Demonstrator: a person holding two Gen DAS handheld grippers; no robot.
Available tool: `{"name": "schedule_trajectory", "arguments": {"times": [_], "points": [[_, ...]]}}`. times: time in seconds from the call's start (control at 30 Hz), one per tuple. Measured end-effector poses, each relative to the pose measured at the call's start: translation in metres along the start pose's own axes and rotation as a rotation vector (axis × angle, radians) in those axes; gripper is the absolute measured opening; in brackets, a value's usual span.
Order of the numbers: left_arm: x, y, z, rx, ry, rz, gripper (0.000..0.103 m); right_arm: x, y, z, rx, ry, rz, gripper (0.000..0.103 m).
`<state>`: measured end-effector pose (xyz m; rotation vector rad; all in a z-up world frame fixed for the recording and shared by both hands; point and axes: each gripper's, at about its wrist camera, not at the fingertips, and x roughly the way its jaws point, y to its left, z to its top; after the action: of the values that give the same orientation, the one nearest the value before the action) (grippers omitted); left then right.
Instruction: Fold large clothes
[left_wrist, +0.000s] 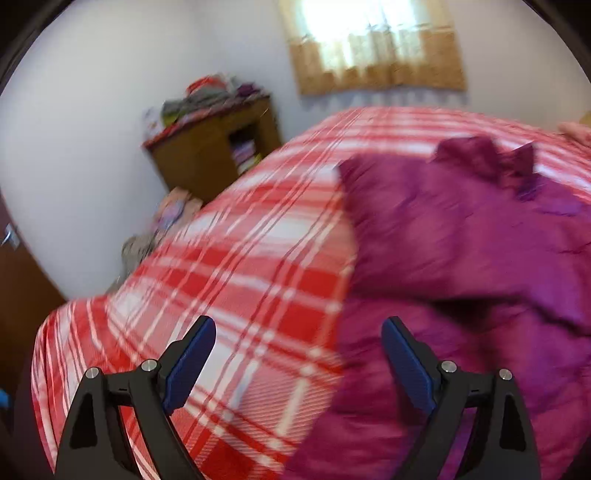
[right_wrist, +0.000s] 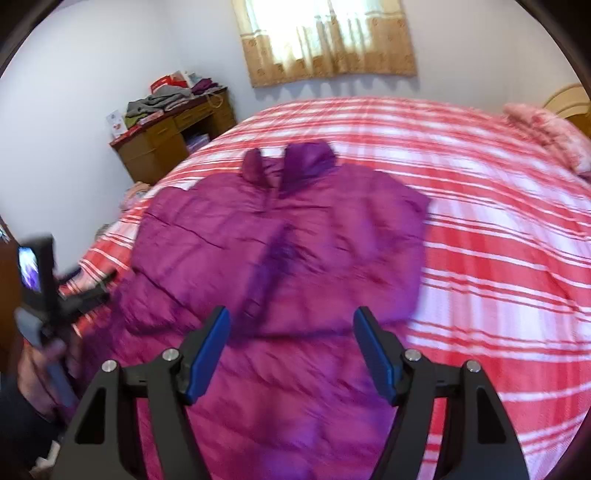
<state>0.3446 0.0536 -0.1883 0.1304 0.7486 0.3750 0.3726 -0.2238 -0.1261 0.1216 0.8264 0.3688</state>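
A magenta puffer jacket (right_wrist: 280, 236) lies spread on the red-and-white plaid bed cover (right_wrist: 498, 229), collar pointing away from me. In the right wrist view my right gripper (right_wrist: 292, 317) hovers over the jacket's near hem, jaws open, no cloth between the blue pads. In the left wrist view the jacket (left_wrist: 461, 240) fills the right half. My left gripper (left_wrist: 299, 326) stands wide open above the jacket's left edge, with the bed cover (left_wrist: 229, 266) under its left finger. Both views are motion-blurred.
A wooden desk (right_wrist: 173, 125) piled with clothes stands by the far left wall, under a curtained window (right_wrist: 325, 40). A pink pillow (right_wrist: 546, 129) and headboard (right_wrist: 569, 99) are at the far right. A hand (right_wrist: 55, 347) holding the left tool shows at the left edge.
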Motion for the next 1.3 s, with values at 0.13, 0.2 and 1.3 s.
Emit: {"name": "schedule_trajectory", "arguments": {"times": [0.13, 0.2, 1.3], "points": [[0.017, 0.004, -0.010, -0.031, 0.034, -0.014, 0.092, 0.040, 0.012, 0.011, 0.045, 0.054, 0.039, 0.067], [0.018, 0.004, -0.010, -0.023, 0.027, -0.022, 0.092, 0.063, 0.013, 0.009, 0.073, 0.097, 0.084, 0.038], [0.040, -0.108, 0.057, 0.045, 0.037, -0.179, 0.092, 0.088, 0.022, 0.012, 0.021, -0.010, -0.078, 0.029]]}}
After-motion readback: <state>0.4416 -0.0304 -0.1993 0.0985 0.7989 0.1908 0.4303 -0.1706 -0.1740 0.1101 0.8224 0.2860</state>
